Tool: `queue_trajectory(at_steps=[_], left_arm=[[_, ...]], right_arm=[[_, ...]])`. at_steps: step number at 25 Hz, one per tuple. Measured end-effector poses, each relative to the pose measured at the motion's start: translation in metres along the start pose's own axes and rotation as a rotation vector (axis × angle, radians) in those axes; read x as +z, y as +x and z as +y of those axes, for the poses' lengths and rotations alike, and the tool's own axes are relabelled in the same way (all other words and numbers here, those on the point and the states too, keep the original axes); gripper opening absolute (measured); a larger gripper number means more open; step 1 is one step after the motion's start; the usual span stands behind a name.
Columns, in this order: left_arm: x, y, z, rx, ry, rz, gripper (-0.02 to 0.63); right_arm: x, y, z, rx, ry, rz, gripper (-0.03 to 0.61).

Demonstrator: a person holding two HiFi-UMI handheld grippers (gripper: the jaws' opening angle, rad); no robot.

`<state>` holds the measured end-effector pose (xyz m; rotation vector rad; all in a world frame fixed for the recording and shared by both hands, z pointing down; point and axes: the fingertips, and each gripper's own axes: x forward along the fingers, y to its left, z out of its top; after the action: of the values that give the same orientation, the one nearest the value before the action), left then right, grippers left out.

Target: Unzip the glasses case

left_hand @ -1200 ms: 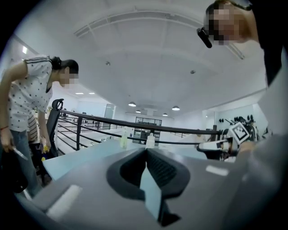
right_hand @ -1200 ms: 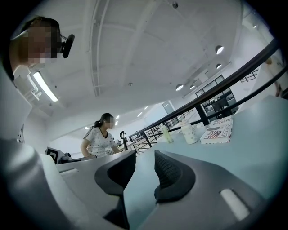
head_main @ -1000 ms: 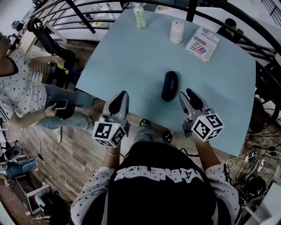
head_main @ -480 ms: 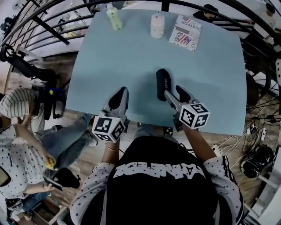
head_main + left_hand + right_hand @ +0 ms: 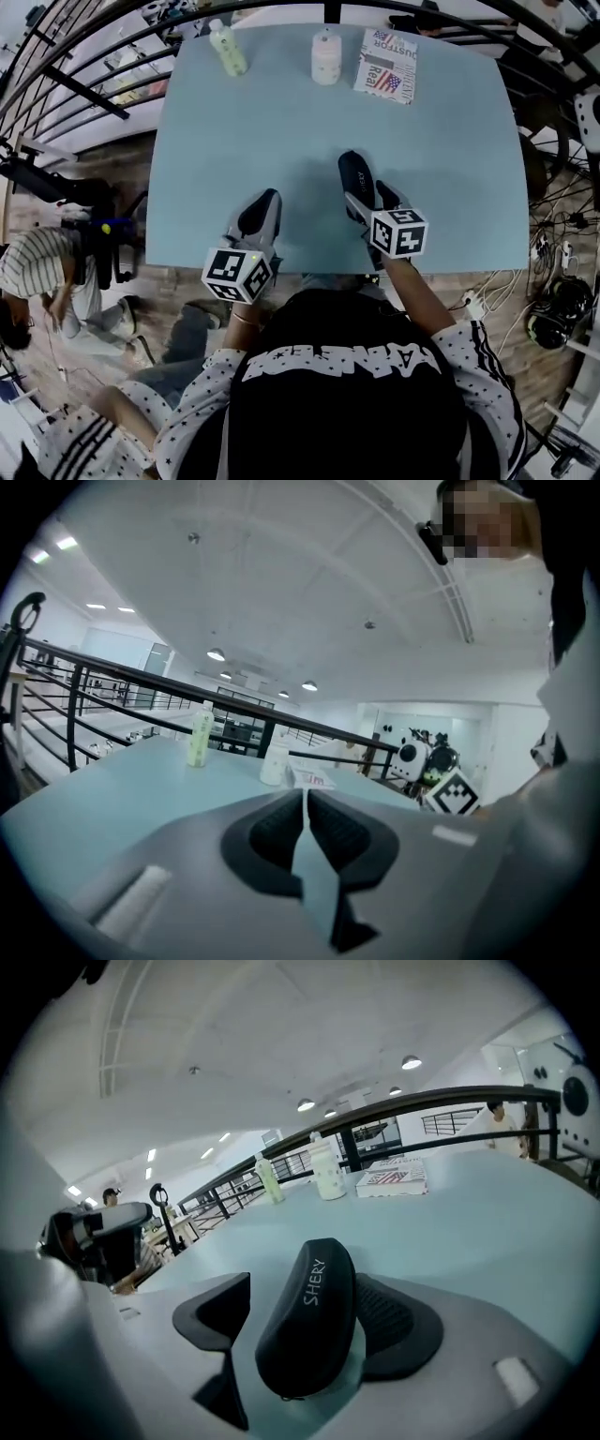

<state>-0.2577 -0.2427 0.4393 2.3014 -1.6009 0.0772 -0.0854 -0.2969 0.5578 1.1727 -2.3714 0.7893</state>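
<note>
A black zipped glasses case (image 5: 354, 175) lies lengthwise on the light blue table (image 5: 450, 150), near its front edge. My right gripper (image 5: 370, 200) straddles the case's near end, and its jaws are opening. In the right gripper view the case (image 5: 309, 1321) fills the space between the fingers. The left finger (image 5: 214, 1314) stands off from it by a gap, while the right pad (image 5: 401, 1321) sits close behind it. My left gripper (image 5: 260, 208) hovers over the table to the left of the case. In the left gripper view it (image 5: 306, 803) is shut with nothing in it.
At the table's far edge stand a pale green bottle (image 5: 228, 49), a white container (image 5: 325, 56) and a printed booklet (image 5: 385, 66). A black railing (image 5: 84, 84) runs behind and left of the table. People are on the wooden floor to the left. Cables lie at the right.
My right gripper came down and forward onto the case's near end, and its jaws spread wider. The left gripper shifted a little forward and lower, still shut.
</note>
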Motion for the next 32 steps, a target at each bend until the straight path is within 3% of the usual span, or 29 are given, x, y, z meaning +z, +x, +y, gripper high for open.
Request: queue_trajectory(at_steps=[11,19,26,32], left_arm=[[0.005,0.018,0.039,-0.070,-0.022,0.017,0.000],[0.000,0.042,0.037,-0.163,-0.051,0.066,0.000],[-0.031,0.055,0.008,-0.350,-0.109,0.217,0.000],[-0.051,0.054,-0.025,-0.495,-0.243,0.292,0.000]], right_arm=[[-0.018,0.042,-0.010,-0.146,0.006,0.091,0.393],[-0.029,0.051,-0.013,-0.166,0.008,0.153,0.385],[-0.024,0.045,-0.013,-0.160,-0.023,0.120,0.353],[-0.001,0.024,0.007,-0.087,-0.064,0.000,0.347]])
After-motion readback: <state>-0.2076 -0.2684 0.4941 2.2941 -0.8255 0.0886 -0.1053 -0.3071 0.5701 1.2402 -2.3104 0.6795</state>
